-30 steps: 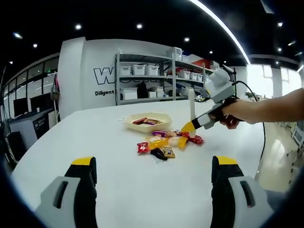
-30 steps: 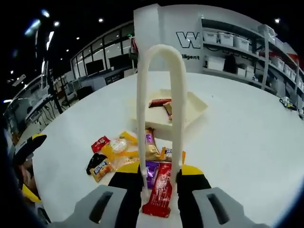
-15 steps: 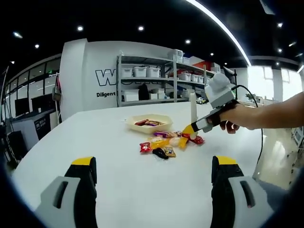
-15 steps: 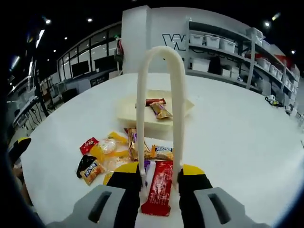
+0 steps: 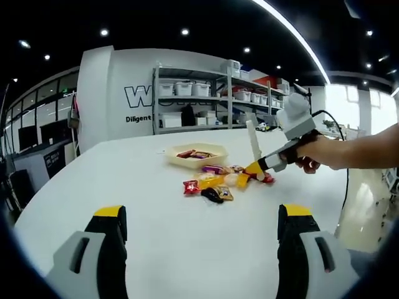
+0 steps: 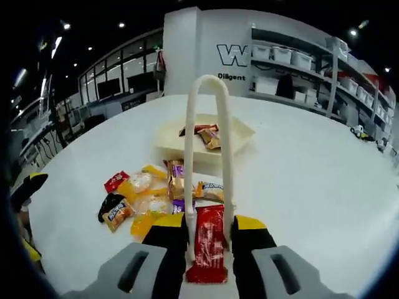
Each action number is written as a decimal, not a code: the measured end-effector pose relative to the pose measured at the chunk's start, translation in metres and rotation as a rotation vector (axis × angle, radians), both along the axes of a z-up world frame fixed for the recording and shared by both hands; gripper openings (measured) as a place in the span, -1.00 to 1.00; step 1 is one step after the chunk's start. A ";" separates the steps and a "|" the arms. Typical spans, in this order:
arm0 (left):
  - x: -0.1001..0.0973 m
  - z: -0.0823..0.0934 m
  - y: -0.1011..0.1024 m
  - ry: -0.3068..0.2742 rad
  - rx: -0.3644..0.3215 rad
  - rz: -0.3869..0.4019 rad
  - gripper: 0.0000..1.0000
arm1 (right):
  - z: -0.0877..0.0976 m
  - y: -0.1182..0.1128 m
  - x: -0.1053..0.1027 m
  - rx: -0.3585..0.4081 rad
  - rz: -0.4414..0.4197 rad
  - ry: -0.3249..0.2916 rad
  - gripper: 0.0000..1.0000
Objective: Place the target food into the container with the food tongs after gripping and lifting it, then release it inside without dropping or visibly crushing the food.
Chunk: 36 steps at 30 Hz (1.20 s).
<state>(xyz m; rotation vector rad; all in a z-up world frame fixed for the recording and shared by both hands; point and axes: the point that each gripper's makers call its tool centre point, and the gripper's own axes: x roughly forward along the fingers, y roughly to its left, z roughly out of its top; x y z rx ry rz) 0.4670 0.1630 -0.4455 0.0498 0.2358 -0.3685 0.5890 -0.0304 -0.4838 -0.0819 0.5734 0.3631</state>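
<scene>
Between tongs (image 6: pixel 206 156) arms: red snack bar (image 6: pixel 209 242), on table (image 6: pixel 324 174).

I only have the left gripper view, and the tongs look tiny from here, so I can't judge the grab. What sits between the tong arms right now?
Observer: In the right gripper view, a red snack bar lies lengthwise between the two arms of the tongs, down near the right gripper. I cannot tell whether it is off the table.
Operator: What is straight ahead of the tongs?
Observer: The tray lies just beyond the loop of the tongs, with a few wrapped snacks in it.
</scene>
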 end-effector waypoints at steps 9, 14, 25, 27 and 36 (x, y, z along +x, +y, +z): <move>0.001 0.000 -0.009 -0.008 -0.006 -0.011 0.98 | 0.002 -0.010 -0.011 0.054 0.000 -0.052 -0.55; 0.000 -0.005 -0.013 -0.004 -0.007 -0.016 0.98 | 0.003 -0.016 -0.024 0.100 -0.005 -0.070 -0.55; 0.003 -0.013 -0.018 0.011 -0.019 -0.020 0.98 | 0.002 -0.023 -0.041 0.108 0.016 -0.077 -0.52; 0.004 -0.012 -0.019 0.010 -0.026 -0.019 0.98 | 0.002 -0.024 -0.042 0.105 0.021 -0.076 -0.52; 0.006 -0.018 -0.018 0.021 -0.021 -0.017 0.98 | -0.001 -0.026 -0.047 0.055 0.049 -0.054 -0.61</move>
